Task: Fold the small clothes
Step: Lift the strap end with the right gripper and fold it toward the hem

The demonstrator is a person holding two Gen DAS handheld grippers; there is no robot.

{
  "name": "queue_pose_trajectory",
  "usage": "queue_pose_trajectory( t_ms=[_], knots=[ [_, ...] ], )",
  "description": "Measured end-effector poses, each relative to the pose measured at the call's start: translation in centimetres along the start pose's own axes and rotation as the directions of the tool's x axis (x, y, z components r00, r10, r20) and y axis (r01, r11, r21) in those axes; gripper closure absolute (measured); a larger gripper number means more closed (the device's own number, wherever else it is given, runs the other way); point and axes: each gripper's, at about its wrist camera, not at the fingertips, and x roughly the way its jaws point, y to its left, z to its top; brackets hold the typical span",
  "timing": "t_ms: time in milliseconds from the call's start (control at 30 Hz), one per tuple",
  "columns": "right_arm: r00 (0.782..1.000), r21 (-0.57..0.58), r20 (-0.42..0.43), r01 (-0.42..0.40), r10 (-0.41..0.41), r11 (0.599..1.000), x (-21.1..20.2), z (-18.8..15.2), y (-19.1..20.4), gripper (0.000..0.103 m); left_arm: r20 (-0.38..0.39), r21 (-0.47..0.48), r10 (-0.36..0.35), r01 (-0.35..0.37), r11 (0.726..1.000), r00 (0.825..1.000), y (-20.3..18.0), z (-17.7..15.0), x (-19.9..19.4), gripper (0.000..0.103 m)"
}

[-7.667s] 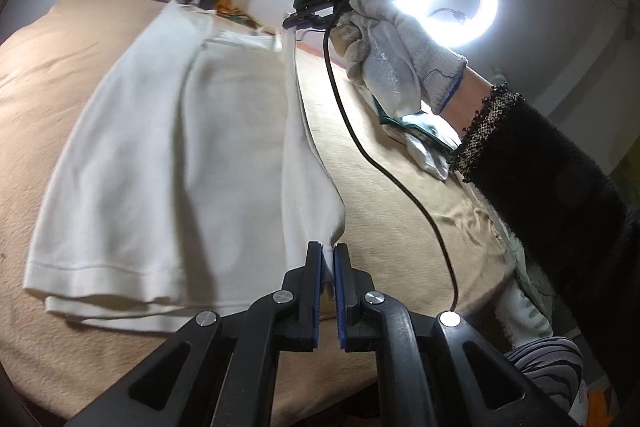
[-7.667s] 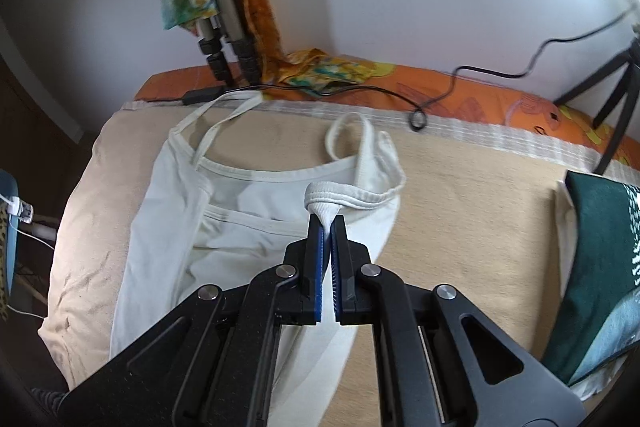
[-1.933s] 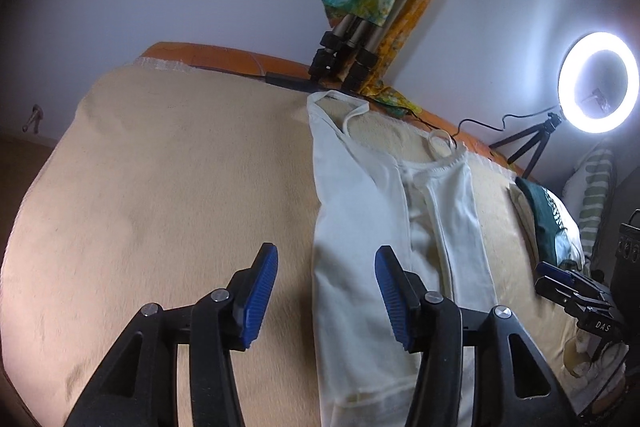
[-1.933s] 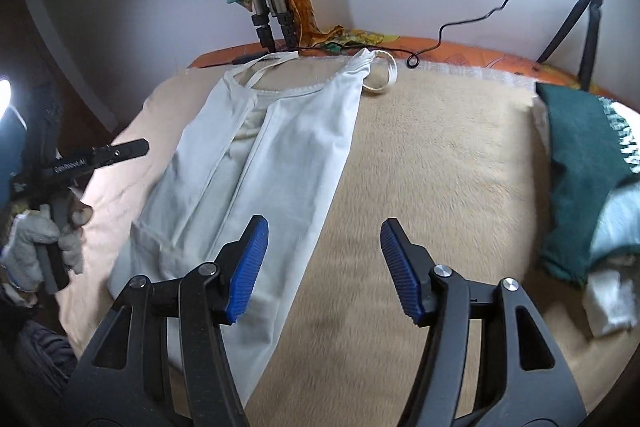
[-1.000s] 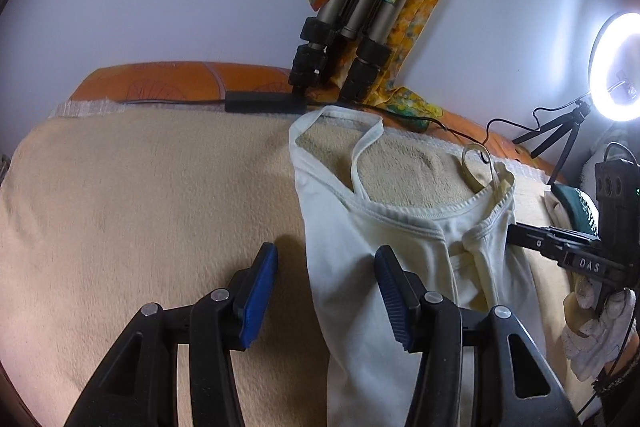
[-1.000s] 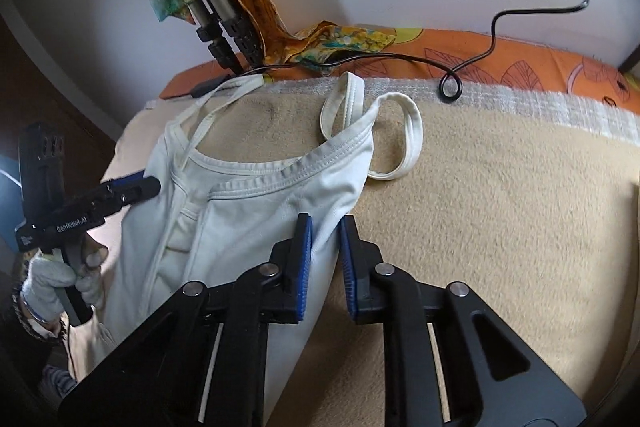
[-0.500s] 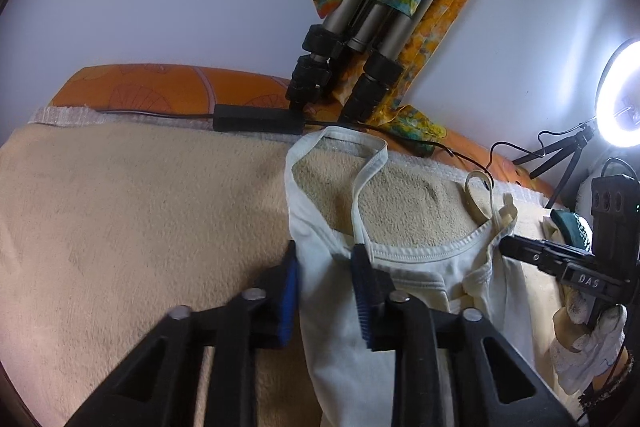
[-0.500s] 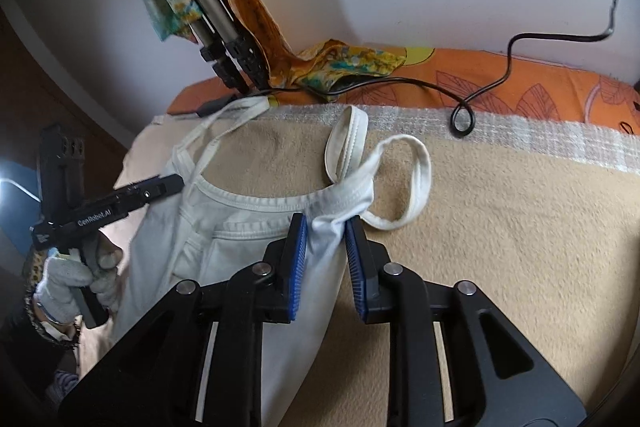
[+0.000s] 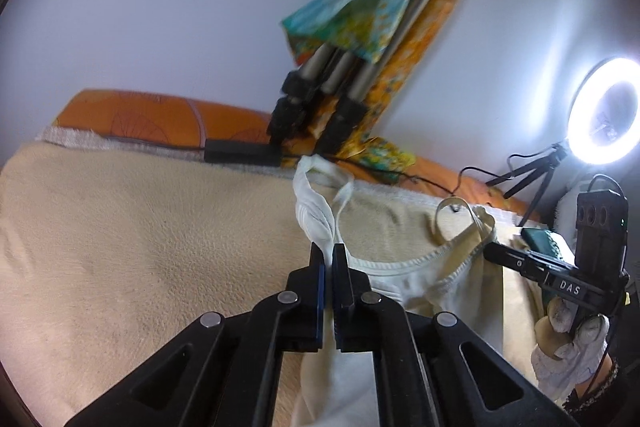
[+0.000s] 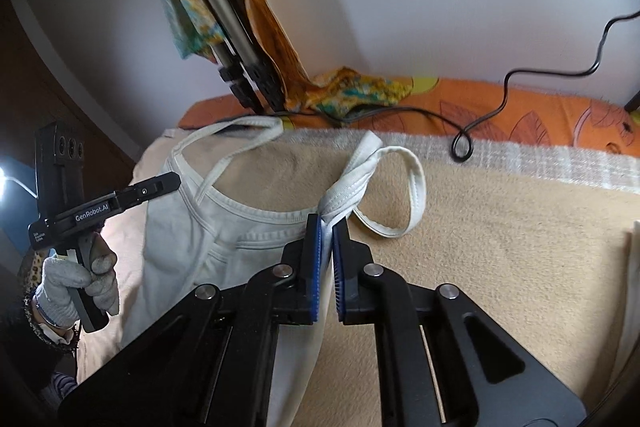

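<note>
My left gripper (image 9: 328, 255): black frame, blue pads, silver rivets. My right gripper (image 10: 327, 227): same black, blue pads. Camisole (image 9: 400, 283): off-white, plain, ribbed white trim on straps. Blanket (image 9: 140, 247): plain beige. Sheet (image 10: 540, 111) beneath: orange, dark leaf line pattern. Woven edge strip (image 10: 540, 163): pale grey-white check. Scarf (image 9: 360, 15) on tripod (image 9: 340, 67): turquoise, yellow, orange, red blotches. Tripod legs grey, clamps black. Cable (image 10: 504, 95): black. Ring light (image 9: 604, 111): glowing white. My gloves (image 10: 76, 287): grey-white knit. Folded cloth (image 9: 540, 239): dark green.
</note>
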Motion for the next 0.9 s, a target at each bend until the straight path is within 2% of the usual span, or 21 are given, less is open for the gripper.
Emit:
queue_pose_trajectory(
  t_ms=[233, 533, 733, 900],
  knots=[
    [0.999, -0.036, 0.048, 0.0, 0.002, 0.999, -3.8, -0.1, 2.5, 0.097, 0.044, 0.021, -0.016, 0.015, 1.0, 0.999, -1.7, -0.4, -3.8, 0.103],
    [0.996, -0.077, 0.088, 0.01, -0.003, 0.997, -9.5, -1.8, 5.9, 0.097, 0.084, 0.054, -0.032, 0.028, 0.998, 0.996, -4.3, -1.9, -9.4, 0.103],
    [0.995, -0.087, 0.099, 0.0, 0.009, 0.996, -13.1, -4.7, 8.4, 0.098, 0.096, 0.071, -0.036, 0.029, 0.997, 0.995, -5.3, -4.6, -13.2, 0.103],
    [0.996, -0.101, 0.088, -0.014, 0.023, 0.995, -15.2, -8.9, 10.9, 0.098, 0.074, 0.078, -0.032, 0.026, 0.997, 0.997, -5.8, -8.4, -15.6, 0.103]
  ],
)
